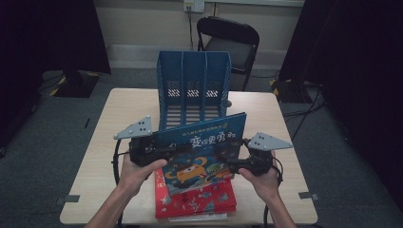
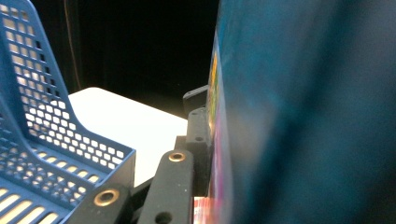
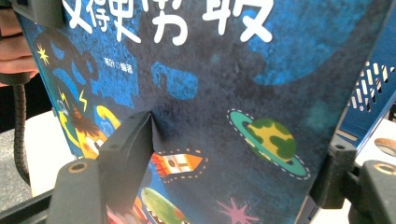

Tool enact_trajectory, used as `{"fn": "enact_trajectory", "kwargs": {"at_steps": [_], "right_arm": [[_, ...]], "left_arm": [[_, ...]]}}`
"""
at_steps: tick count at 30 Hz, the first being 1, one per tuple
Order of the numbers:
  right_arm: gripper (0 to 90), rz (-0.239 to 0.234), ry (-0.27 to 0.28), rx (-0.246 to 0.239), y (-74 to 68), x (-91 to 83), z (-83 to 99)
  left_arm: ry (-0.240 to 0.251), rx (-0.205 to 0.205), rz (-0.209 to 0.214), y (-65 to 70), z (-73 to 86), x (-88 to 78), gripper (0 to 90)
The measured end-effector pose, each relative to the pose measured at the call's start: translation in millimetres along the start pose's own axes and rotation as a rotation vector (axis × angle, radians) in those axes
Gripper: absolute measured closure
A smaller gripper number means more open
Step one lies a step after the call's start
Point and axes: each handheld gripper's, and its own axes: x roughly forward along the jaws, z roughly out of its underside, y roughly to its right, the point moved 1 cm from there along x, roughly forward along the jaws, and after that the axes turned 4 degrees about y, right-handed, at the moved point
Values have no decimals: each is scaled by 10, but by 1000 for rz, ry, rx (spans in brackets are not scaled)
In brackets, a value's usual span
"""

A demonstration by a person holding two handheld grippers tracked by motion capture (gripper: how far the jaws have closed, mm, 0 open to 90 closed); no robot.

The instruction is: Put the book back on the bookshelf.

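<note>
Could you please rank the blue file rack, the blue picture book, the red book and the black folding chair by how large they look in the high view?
1. Blue file rack and blue picture book: about alike, so I won't rank them.
2. Black folding chair: smaller, though it stands farther from the camera.
3. Red book: smallest, but partly covered by the picture book.

Large white Chinese title characters, partly readable as 变得更勇敢, printed across the top of the blue picture book cover, with smaller white characters, too small to read, beneath.
</note>
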Motion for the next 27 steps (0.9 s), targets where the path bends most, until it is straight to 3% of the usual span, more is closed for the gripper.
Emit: {"fn": "enact_trajectory", "kwargs": {"at_steps": [4,7,21,27], "right_arm": [[245,1,-5,4,16,1,0],[242,-3,-4,4,20,4,-1],[304,12,-29,7,81,-3,33],[312,19,-38,13,102,-51,83]], "left_arm": [[-25,32,1,41,-35,16,822],[-28,23,-7,47,-39,14,827],[-62,-103,-38,-100,-120,1,834],[-85,-120,-59,-144,-192,1,835]]}}
